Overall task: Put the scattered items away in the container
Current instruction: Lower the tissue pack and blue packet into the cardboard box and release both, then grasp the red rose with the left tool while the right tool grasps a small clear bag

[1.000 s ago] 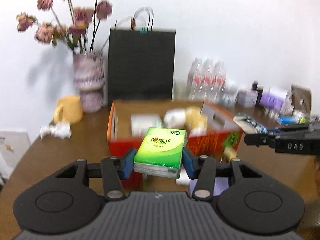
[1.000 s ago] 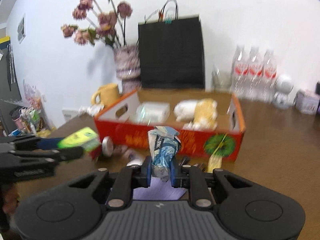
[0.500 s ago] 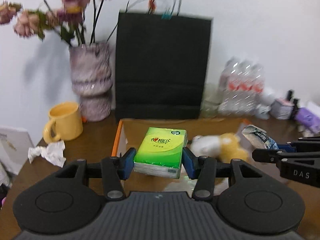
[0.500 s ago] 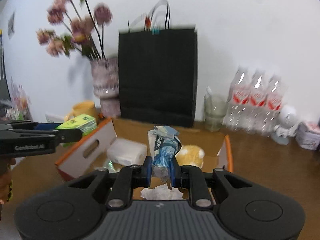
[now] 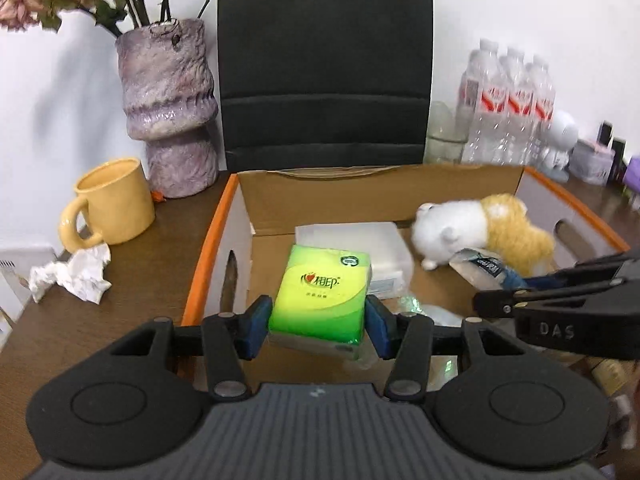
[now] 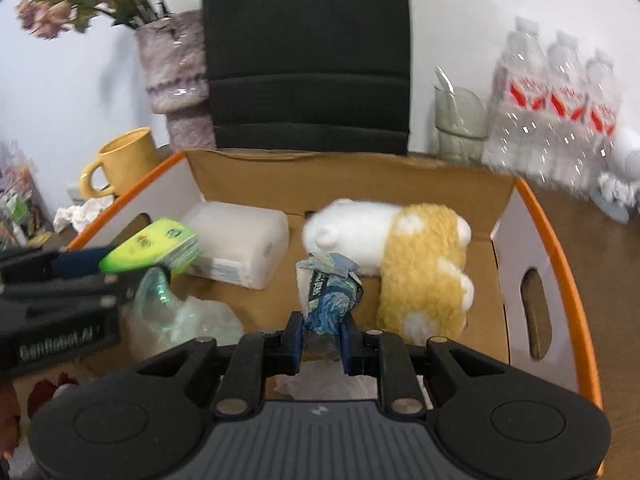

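My left gripper [image 5: 318, 320] is shut on a green tissue pack [image 5: 324, 288] and holds it over the left part of the orange-rimmed cardboard box [image 5: 208, 248]. The right gripper [image 6: 322, 334] has a crumpled blue snack packet [image 6: 328, 296] between its pads, low over the box floor; its jaws are opening, with the pads still touching the packet. A white-and-yellow plush toy [image 6: 400, 248], a white tissue box [image 6: 240, 244] and a clear plastic bag [image 6: 176, 316] lie inside the box. In the right wrist view the left gripper [image 6: 80, 276] comes in from the left with the green pack [image 6: 156, 248].
A yellow mug [image 5: 112, 204] and crumpled paper [image 5: 72, 276] sit left of the box. Behind the box stand a purple vase [image 5: 168, 100], a black paper bag [image 5: 324, 64], a glass [image 6: 460, 120] and a pack of water bottles [image 5: 508, 100].
Both grippers have moved forward from in front of the box to above its inside, and lower, each carrying its item. The blue packet now hangs near the plush toy.
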Motion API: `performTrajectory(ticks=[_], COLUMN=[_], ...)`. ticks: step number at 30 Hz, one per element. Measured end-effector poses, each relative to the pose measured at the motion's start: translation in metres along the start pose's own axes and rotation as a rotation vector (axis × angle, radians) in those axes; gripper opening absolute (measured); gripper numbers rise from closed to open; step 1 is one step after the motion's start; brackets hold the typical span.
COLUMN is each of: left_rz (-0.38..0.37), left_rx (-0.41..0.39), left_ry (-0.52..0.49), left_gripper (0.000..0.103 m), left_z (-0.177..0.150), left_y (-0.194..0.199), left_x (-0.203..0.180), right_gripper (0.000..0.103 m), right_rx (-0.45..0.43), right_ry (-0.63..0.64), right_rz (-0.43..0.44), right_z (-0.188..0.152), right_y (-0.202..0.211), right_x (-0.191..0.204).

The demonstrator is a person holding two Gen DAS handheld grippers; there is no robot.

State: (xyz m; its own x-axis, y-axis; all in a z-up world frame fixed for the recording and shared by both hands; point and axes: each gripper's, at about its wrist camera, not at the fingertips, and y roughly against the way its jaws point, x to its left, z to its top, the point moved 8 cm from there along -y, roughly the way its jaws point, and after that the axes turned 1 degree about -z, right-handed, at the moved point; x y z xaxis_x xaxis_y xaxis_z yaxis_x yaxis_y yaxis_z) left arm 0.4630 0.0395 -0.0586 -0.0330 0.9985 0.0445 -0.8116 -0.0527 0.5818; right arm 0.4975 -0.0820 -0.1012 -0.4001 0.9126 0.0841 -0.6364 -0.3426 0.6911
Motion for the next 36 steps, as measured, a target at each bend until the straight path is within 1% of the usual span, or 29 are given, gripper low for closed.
performTrajectory(ticks=[1,3,4,5,6,7,8,9,10,11,12,14,16,17,19,21,22,24,27,30,33,36], left_rz=[0.000,-0.009,-0.016,-0.022,-0.025,-0.028,-0.028,-0.027,-0.027,-0.023,-0.020,-0.029,-0.042,-0.047,-0.057,-0.063,-0.064,-0.066,-0.068,-0.048,-0.045,-0.047], left_rx=[-0.001,-0.003,-0.005,-0.009,-0.014,-0.021,-0.030,-0.040,-0.052,-0.065,-0.082,-0.114,-0.140,-0.161,-0.210,-0.255,-0.273,-0.293,-0.282,-0.240,-0.185,-0.141], left_ry=[0.002,0.010,0.017,0.025,0.032,0.034,0.034,0.036,0.042,0.052,0.060,0.071,0.079,0.082,0.081,0.078,0.076,0.069,0.044,0.042,0.063,0.057], left_gripper=[0.052,0.056,0.061,0.073,0.079,0.086,0.087,0.088,0.093,0.100,0.102,0.103,0.103,0.103,0.103,0.103,0.103,0.103,0.103,0.103,0.103,0.103], left_z=[0.000,0.000,0.001,0.001,0.002,0.002,0.003,0.005,0.007,0.009,0.012,0.016,0.021,0.023,0.027,0.029,0.028,0.024,0.008,-0.015,-0.037,-0.053], left_y=[-0.001,0.000,0.001,0.002,0.003,0.005,0.008,0.011,0.014,0.019,0.023,0.035,0.050,0.059,0.080,0.101,0.111,0.126,0.139,0.142,0.139,0.133], left_x=[0.000,0.000,-0.001,-0.001,-0.002,-0.002,-0.003,-0.003,-0.001,0.001,0.003,0.006,0.009,0.011,0.014,0.018,0.021,0.024,0.029,0.037,0.043,0.042], right_gripper=[0.022,0.024,0.026,0.028,0.036,0.046,0.053,0.055,0.056,0.060,0.062,0.077,0.085,0.088,0.089,0.096,0.102,0.103,0.103,0.103,0.103,0.102], right_rx=[0.010,0.017,0.019,0.022,0.022,0.018,0.013,0.006,-0.003,-0.013,-0.024,-0.045,-0.077,-0.096,-0.140,-0.196,-0.224,-0.265,-0.282,-0.264,-0.215,-0.151], right_ry=[-0.001,0.001,0.001,0.001,0.002,0.004,0.008,0.016,0.024,0.028,0.026,0.014,0.008,0.011,0.020,0.029,0.035,0.048,0.059,0.055,0.037,0.012], right_rz=[0.001,0.000,-0.003,-0.004,-0.003,0.000,0.001,0.000,-0.007,-0.014,-0.017,-0.017,0.000,0.014,0.038,0.045,0.044,0.035,0.004,-0.037,-0.082,-0.105], right_z=[0.000,-0.002,-0.002,-0.003,-0.004,-0.004,-0.004,-0.003,-0.002,-0.001,0.000,0.004,0.007,0.008,0.009,0.009,0.007,0.001,-0.017,-0.041,-0.071,-0.098], right_y=[-0.002,-0.003,-0.004,-0.004,-0.003,-0.002,0.000,0.002,0.005,0.009,0.013,0.022,0.036,0.044,0.065,0.092,0.106,0.129,0.154,0.167,0.170,0.161], right_x=[-0.001,-0.002,-0.002,-0.002,-0.002,-0.001,0.000,0.001,0.002,0.003,0.003,0.001,-0.001,-0.001,-0.002,-0.004,-0.006,-0.010,-0.020,-0.032,-0.045,-0.051])
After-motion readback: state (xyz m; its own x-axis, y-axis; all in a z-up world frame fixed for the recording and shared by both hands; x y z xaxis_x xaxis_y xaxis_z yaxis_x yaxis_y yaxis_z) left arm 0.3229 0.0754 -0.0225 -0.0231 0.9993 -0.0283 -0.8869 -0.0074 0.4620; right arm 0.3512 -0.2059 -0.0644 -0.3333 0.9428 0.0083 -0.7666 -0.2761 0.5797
